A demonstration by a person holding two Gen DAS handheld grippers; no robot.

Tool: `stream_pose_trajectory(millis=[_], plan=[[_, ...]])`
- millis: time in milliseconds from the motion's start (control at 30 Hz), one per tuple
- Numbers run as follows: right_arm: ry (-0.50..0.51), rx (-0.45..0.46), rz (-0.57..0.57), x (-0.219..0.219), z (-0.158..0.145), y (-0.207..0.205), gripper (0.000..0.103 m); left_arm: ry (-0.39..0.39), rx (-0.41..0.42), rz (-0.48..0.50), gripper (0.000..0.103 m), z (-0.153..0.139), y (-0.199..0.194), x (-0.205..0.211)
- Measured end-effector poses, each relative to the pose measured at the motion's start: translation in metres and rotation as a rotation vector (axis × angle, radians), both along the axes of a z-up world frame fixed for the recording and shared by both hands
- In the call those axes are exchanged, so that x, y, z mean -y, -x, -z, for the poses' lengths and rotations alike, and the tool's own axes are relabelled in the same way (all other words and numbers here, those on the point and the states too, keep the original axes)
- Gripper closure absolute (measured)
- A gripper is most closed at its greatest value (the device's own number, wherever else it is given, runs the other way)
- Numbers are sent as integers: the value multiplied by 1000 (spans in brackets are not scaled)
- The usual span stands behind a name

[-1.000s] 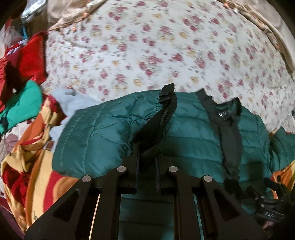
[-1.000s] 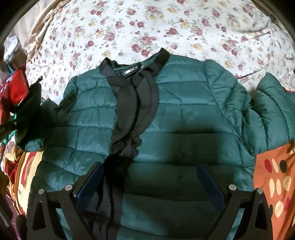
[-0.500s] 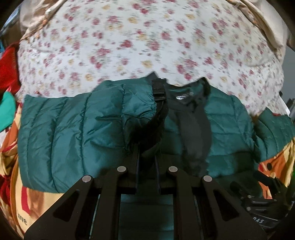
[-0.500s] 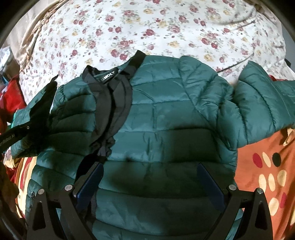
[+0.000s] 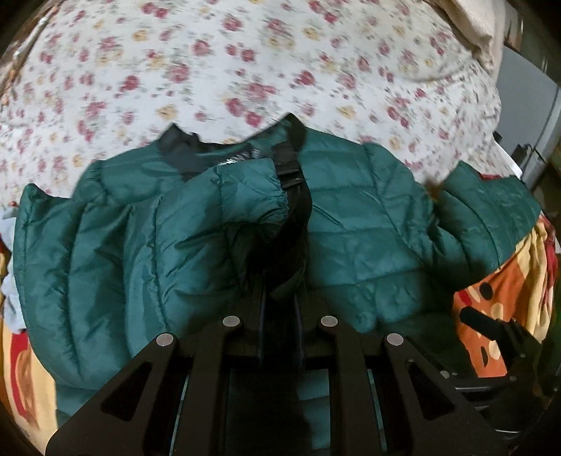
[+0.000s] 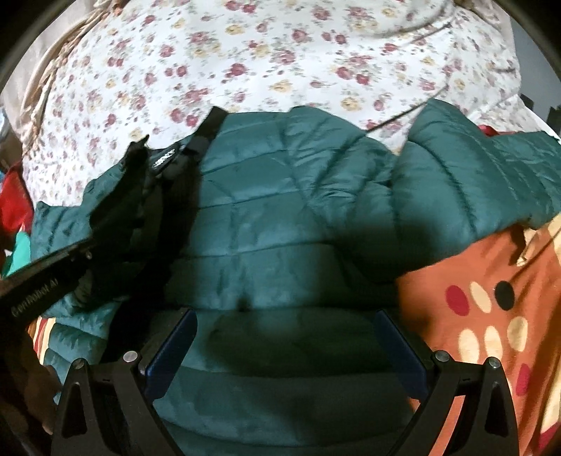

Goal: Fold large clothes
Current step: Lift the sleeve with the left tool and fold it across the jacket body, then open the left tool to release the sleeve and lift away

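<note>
A teal quilted jacket (image 5: 368,228) lies front up on the bed, its collar toward the floral sheet. My left gripper (image 5: 280,291) is shut on the black cuff (image 5: 296,207) of the jacket's left sleeve (image 5: 203,224) and holds it bunched over the chest, just below the collar. In the right wrist view the left gripper (image 6: 115,196) comes in from the left with that cuff. My right gripper (image 6: 284,315) stands open, low over the jacket (image 6: 280,210) near its hem, with nothing pinched. The other sleeve (image 6: 473,182) stretches out to the right.
A white floral sheet (image 5: 245,63) covers the bed beyond the collar. An orange spotted blanket (image 6: 491,315) lies under the jacket's right side, a red and yellow striped one (image 5: 21,386) at the left. Red clothing (image 6: 14,196) is piled far left. A beige pillow (image 5: 473,21) sits top right.
My left gripper has carried the cuff to the right, drawing the sleeve over the jacket's front up to the collar. The right gripper drifted a little to the right and stayed open.
</note>
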State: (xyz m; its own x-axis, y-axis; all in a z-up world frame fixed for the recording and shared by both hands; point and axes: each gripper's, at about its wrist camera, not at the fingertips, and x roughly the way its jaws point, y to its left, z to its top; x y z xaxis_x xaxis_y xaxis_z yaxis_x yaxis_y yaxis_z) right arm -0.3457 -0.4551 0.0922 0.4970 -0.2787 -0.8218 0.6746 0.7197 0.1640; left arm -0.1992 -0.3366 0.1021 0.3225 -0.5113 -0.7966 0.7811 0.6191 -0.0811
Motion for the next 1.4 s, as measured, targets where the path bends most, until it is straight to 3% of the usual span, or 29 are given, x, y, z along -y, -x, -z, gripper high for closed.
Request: stream_pose_trajectory(millis=[300,400,467,600,800,900,1000,1067,1100,1133,1167,1233,1400], plan=[[-11,-20,49,15,6,17,3,-11,-31,28,90,26,3,16],[-20,-15,52,15,5,20,3,14,-76,34,77,22,0,9],[-27,-1,50,14,2,19,3,38,-136,39,50,18,-4,2],[-38,46,32,7,-9,15,3,152,-210,-6,36,-7,-18,-38],[-97,123,-43,-7,-18,-20,3,151,-133,-109,32,-33,-45,-104],[-114,128,-87,-12,-12,-52,3,122,-72,-193,32,-33,-62,-134],[-133,111,-127,-10,6,-78,3,108,-76,-267,32,-25,-83,-158],[-135,81,-155,-10,18,-93,19,110,-92,-323,32,-19,-97,-174],[-162,70,-170,-11,26,-102,41,111,-99,-352,32,-15,-104,-180],[-184,81,-179,-10,29,-105,54,112,-102,-370,32,-14,-108,-186],[-185,97,-183,-11,29,-107,58,111,-106,-388,32,-12,-112,-188],[-144,114,-204,-12,23,-108,84,103,-118,-419,32,-6,-121,-191],[-21,163,-213,-4,-5,-88,91,95,-144,-456,32,6,-135,-186]])
